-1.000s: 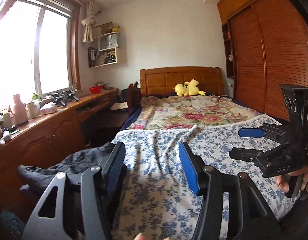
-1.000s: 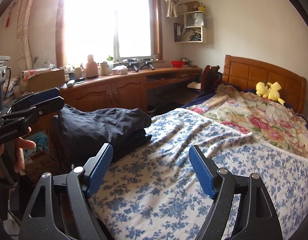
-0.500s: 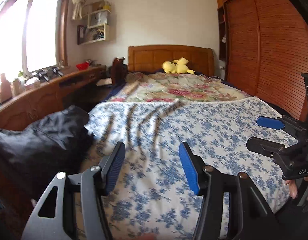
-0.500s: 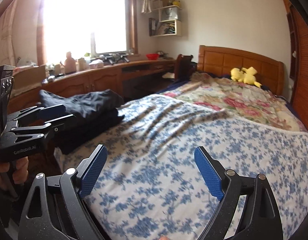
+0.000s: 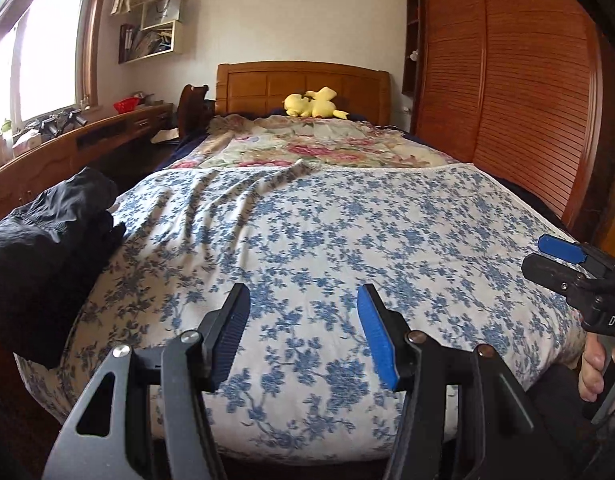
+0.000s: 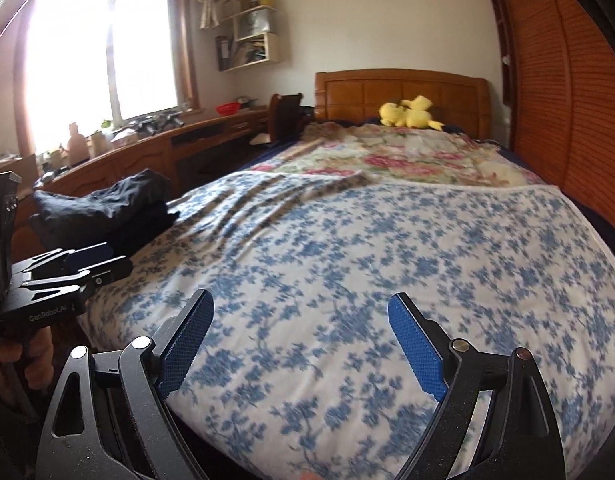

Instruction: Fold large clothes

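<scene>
A heap of dark clothes [image 5: 47, 232] lies on the near left corner of the bed; the right wrist view shows this dark pile [image 6: 107, 204] too. A white sheet with blue flowers [image 5: 327, 232] covers the near half of the bed. My left gripper [image 5: 303, 300] hovers over the sheet's near edge, open, with nothing between its fingers. To the right of the dark heap, my right gripper [image 6: 301, 304] is also over the near edge, open wide and empty. Each gripper shows in the other's view: the right gripper [image 5: 563, 256] at the right edge, the left gripper [image 6: 79, 260] just in front of the pile.
A flowered quilt [image 5: 315, 148] and a yellow plush toy [image 5: 313, 106] lie toward the wooden headboard [image 5: 303, 84]. A long wooden desk [image 6: 155, 156] with bottles runs under the window on the left. A slatted wardrobe [image 5: 507, 100] stands close along the bed's right side.
Both grippers have come down and closer to the foot of the bed, turning from the desk side toward its middle. The dark pile now sits at the left of both views.
</scene>
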Available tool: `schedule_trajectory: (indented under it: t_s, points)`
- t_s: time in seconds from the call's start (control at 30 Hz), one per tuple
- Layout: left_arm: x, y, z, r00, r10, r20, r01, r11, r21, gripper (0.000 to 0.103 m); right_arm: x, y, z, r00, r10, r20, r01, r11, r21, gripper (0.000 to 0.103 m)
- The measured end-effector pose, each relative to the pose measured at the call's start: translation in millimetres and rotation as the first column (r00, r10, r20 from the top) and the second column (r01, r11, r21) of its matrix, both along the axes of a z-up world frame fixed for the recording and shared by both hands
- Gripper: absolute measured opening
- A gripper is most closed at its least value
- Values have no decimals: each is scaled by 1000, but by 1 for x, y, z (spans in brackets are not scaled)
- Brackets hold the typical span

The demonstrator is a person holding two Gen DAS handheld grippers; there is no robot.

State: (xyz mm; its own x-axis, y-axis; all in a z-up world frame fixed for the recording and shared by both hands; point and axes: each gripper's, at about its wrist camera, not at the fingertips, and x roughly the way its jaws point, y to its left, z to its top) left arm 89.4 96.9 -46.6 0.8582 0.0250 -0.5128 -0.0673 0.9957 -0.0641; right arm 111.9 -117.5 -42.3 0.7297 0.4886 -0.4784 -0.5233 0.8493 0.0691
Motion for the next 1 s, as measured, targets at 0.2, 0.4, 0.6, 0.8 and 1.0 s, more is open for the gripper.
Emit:
schedule_trajectory:
  t_s: [0.2,0.4,0.6,0.8,1.0]
  points:
    - [-2,-31,22,998,-38,40,38,999,-10,55,-9,-37,7,997,-73,10,73,997,4,91]
    - [-3,-54,52,992,-82,93,82,997,4,55,-23,-61,29,989,-135,59,132,990,51,91]
    - [-21,-63,77,985,-93,144,92,996,14,55,-41,-73,54,979,-177,103,167,981,97,91]
    - [-46,-62,97,978,-84,192,82,996,18,55,-64,-78,80,968,-191,161,173,978,116,91]
    - [-52,-65,101,975,-79,207,75,997,30,55,-71,-80,83,964,-199,178,179,976,122,91]
